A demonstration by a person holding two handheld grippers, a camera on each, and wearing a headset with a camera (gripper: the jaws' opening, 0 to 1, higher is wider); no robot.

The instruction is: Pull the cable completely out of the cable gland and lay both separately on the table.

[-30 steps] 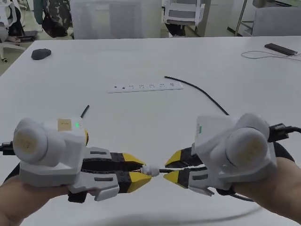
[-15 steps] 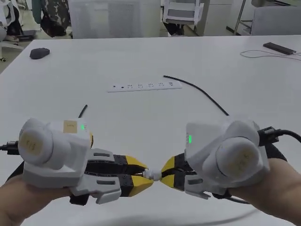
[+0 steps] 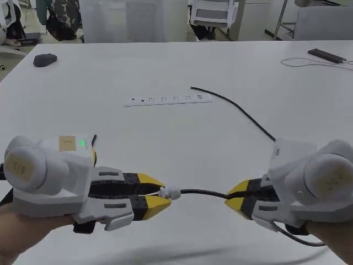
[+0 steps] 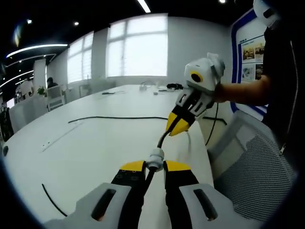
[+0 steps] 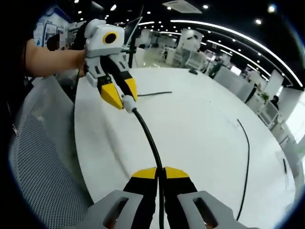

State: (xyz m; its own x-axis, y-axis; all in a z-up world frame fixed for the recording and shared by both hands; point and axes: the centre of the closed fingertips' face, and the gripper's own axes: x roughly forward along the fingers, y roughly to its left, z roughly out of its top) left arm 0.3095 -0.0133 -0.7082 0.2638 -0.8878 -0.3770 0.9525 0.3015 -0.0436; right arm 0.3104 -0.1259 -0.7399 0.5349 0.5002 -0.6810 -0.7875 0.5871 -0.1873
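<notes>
A small white cable gland [image 3: 170, 193] sits between the yellow jaw tips of my left gripper [image 3: 164, 194], which is shut on it low at the left. A black cable [image 3: 204, 193] runs out of the gland to my right gripper [image 3: 229, 197], which is shut on the cable. In the left gripper view the gland [image 4: 155, 157] stands at my left gripper [image 4: 153, 165], and the cable [image 4: 163, 139] rises to the right gripper [image 4: 175, 129]. In the right gripper view the cable [image 5: 145, 133] runs from my right gripper [image 5: 160, 171] to the gland [image 5: 127, 102] in the left gripper [image 5: 119, 101]. Both are held above the white table [image 3: 165, 143].
A white power strip [image 3: 168, 100] lies mid-table, with a loose black cable [image 3: 237, 110] curving from it toward the right. A dark mouse [image 3: 44, 59] sits far left, a dark flat device [image 3: 328, 55] and a thin wire [image 3: 309, 65] far right. Office chairs stand past the far edge.
The grippers, almost tip to tip before, have moved apart: the right one has gone right with the cable, and a bare stretch of cable now spans the gap from the gland.
</notes>
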